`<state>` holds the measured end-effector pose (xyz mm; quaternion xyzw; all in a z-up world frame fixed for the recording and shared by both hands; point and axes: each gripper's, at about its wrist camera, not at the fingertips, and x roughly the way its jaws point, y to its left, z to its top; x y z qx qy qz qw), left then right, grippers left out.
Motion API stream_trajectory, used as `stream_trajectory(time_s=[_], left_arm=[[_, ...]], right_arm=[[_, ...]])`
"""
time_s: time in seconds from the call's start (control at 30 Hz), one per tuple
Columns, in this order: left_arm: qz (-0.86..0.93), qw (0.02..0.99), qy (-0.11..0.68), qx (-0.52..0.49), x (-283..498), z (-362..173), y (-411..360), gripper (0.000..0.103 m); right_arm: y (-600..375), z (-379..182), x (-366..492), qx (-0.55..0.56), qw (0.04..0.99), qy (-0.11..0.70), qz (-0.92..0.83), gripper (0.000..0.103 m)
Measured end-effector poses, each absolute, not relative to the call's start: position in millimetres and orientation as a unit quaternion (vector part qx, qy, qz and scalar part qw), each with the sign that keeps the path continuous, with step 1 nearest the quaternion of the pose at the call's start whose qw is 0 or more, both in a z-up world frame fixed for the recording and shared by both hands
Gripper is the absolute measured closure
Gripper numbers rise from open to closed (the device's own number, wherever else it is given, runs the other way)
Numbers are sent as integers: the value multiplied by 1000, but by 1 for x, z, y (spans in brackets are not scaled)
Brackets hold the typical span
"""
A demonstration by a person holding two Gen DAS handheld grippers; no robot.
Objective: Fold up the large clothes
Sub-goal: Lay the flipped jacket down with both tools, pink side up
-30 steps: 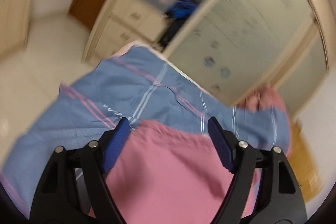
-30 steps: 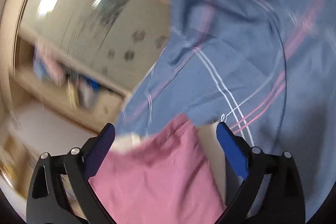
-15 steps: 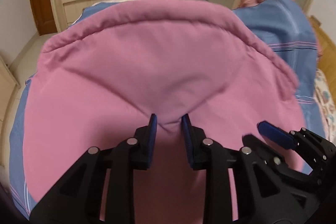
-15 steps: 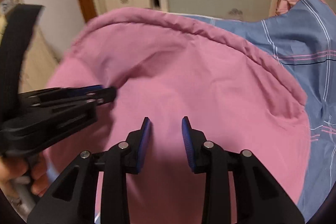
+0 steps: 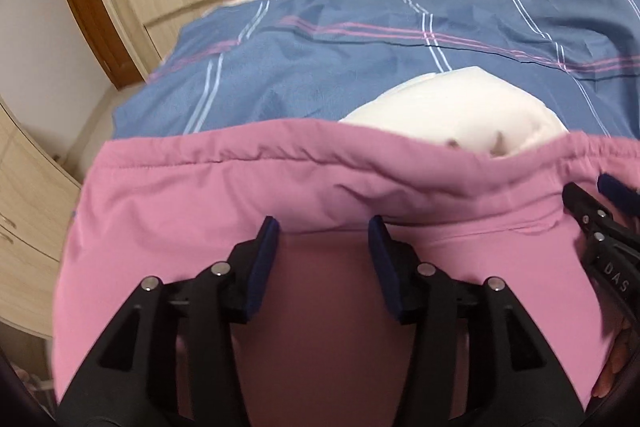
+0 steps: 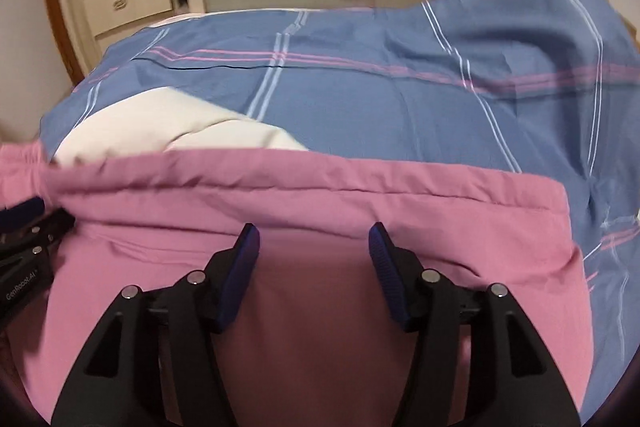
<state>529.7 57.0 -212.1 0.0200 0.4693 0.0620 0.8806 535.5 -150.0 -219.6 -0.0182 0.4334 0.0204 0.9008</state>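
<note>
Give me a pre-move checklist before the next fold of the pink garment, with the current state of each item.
1. Left gripper open: ok.
2. Right gripper open: ok.
3. Pink garment lying on the blue bedsheet: ok.
4. Far hem straight: not ok, bunched near the cream pillow.
5. Grippers apart from each other: ok.
6. Near edge of the garment flat: cannot tell, hidden behind the fingers.
</note>
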Motion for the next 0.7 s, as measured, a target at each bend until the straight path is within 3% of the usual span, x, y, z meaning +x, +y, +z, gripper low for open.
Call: stream_trajectory(time_s=[0.2,0.7], left_arm=[[83,881,464,27,531,-226,55,41],[91,887,452,3,529,-239,61,31]], right_arm=[[-141,-234,531,-36,904,426,-10,29],[-149,-244,534,-10,906,423,-17,18]])
